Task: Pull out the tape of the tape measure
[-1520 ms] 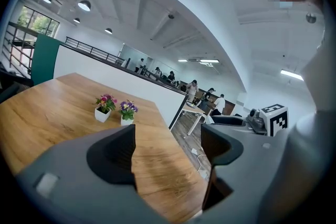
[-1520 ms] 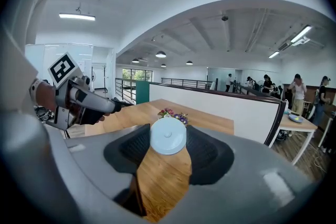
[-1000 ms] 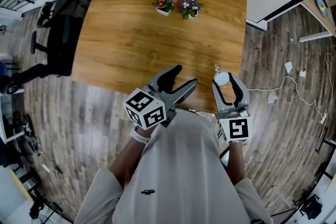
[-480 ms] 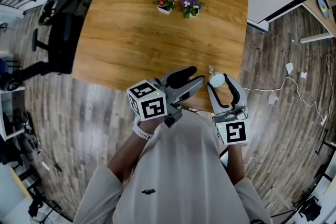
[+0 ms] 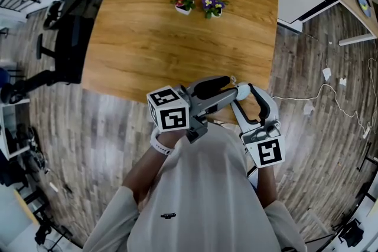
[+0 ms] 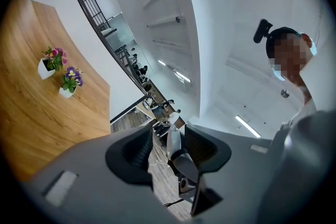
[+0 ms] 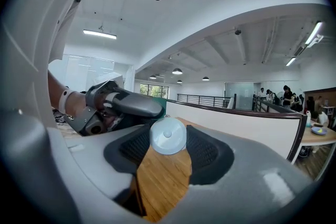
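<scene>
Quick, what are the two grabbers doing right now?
Left gripper: open, jaws have just been closing; the tape measure sits edge-on between them, not pinched.
Right gripper: closed on the white tape measure.

table (image 5: 177,44): wood, grained, satin | tape measure (image 7: 168,135): smooth white plastic | right hand-held gripper (image 7: 169,140): matt grey plastic; pads (image 7: 206,152) black, ribbed | floor (image 5: 319,144): grey wood-look planks

We see the tape measure (image 7: 168,135), a small round white case with a centre button, gripped by its rim in the right tongs (image 7: 168,150), above the worktop's (image 5: 177,38) near right edge.
</scene>
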Action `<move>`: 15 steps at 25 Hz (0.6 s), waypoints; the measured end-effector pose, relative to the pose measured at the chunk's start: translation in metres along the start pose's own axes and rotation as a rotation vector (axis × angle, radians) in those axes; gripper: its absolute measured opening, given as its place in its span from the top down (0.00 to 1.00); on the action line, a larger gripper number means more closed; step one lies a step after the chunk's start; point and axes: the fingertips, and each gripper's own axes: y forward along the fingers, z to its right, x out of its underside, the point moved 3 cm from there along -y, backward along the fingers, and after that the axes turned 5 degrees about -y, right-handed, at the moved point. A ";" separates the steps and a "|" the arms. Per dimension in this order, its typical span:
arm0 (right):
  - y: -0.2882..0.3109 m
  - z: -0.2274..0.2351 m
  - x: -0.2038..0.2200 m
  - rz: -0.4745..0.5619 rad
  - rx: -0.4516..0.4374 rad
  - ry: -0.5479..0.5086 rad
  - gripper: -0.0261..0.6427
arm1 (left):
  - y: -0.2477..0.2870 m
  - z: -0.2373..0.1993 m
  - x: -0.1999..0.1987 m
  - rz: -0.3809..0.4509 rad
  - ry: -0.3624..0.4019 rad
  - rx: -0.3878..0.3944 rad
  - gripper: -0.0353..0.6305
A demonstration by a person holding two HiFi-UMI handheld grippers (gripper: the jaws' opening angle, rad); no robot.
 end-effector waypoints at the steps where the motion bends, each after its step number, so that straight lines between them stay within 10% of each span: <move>1: 0.000 -0.001 -0.001 0.001 -0.002 -0.003 0.63 | 0.000 -0.001 -0.001 0.006 -0.009 0.010 0.66; 15: 0.008 -0.005 0.007 -0.041 -0.013 -0.032 0.63 | 0.001 -0.005 -0.015 0.028 -0.006 0.011 0.90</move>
